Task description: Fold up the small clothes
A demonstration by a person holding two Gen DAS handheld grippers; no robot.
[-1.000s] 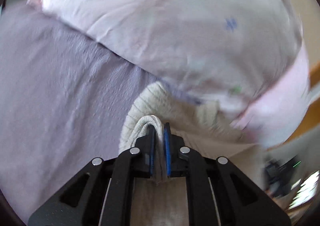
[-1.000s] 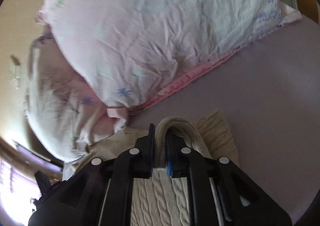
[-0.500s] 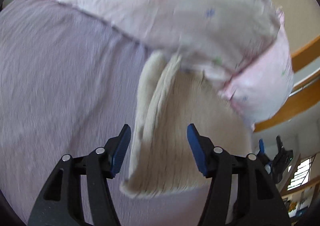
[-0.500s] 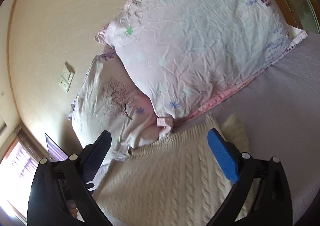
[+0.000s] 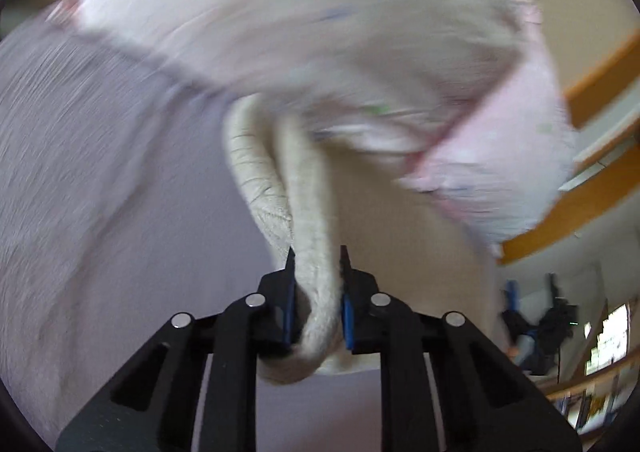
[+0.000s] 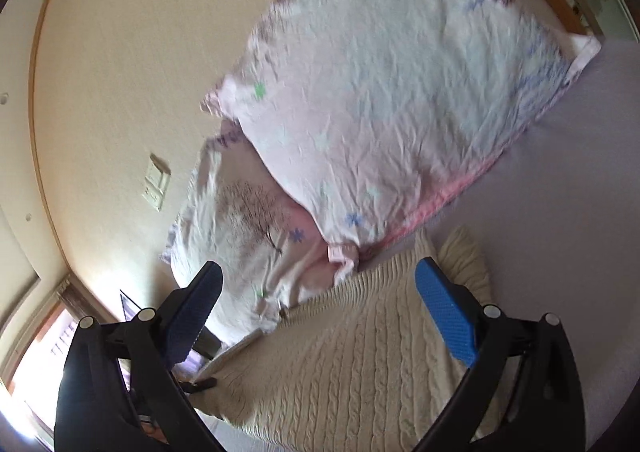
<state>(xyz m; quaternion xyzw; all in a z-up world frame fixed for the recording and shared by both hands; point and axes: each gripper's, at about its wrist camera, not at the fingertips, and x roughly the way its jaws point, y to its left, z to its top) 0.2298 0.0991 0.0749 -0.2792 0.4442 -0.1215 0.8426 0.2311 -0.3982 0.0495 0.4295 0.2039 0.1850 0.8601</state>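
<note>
A cream cable-knit sweater (image 6: 360, 356) lies on the lilac bed sheet (image 6: 560, 220), its far edge against the pillows. In the left wrist view my left gripper (image 5: 318, 264) is shut on a thick folded edge of the sweater (image 5: 316, 212), which runs away toward the pillows; the view is blurred by motion. My right gripper (image 6: 320, 288) is open wide and empty, held above the sweater, with its blue pads (image 6: 446, 312) apart on either side.
Two white flowered pillows (image 6: 400, 92) lean against the cream wall (image 6: 120, 72) at the head of the bed. A light switch (image 6: 157, 182) is on the wall. A wooden headboard strip (image 5: 592, 92) shows right. A window (image 6: 40, 372) glows at lower left.
My left gripper was shut on the sweater, opened, and has shut again on a folded edge of it. My right gripper let go and stays open, lifted back from the sweater.
</note>
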